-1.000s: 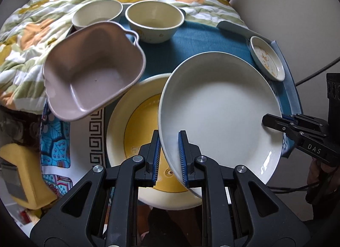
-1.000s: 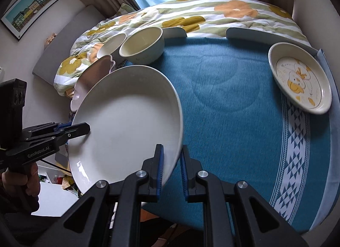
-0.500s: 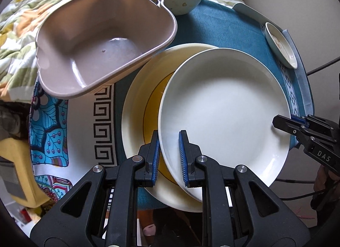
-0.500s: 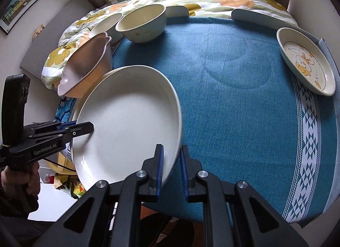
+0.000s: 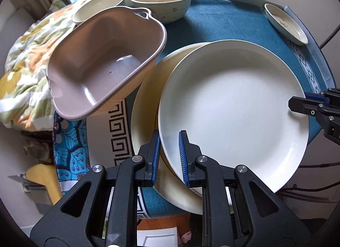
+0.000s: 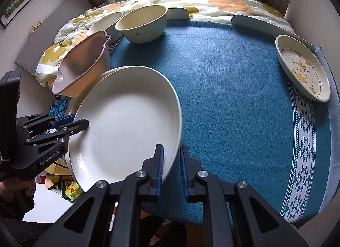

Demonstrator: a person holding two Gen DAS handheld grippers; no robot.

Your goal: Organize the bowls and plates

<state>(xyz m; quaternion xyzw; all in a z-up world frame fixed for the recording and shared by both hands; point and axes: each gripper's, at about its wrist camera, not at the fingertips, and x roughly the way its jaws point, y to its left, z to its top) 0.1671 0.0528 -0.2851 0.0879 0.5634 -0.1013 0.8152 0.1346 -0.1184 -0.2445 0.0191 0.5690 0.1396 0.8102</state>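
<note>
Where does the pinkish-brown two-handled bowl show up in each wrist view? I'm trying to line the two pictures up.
Left wrist view: the pinkish-brown bowl fills the upper left, tilted, overlapping the cream plate's left edge.
Right wrist view: the same bowl sits at left, above and behind the white plate.
Shared landmark: the cream bowl with heart marks stands just beyond it on the blue cloth.

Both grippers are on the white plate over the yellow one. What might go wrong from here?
1. The white plate is held only at its rim by the left gripper and right gripper; uneven release may make it slide off the yellow plate beneath.
2. The pink bowl sits tilted right beside the stack; a nudge may tip it.
3. Both plates overhang the table's near edge.
</note>
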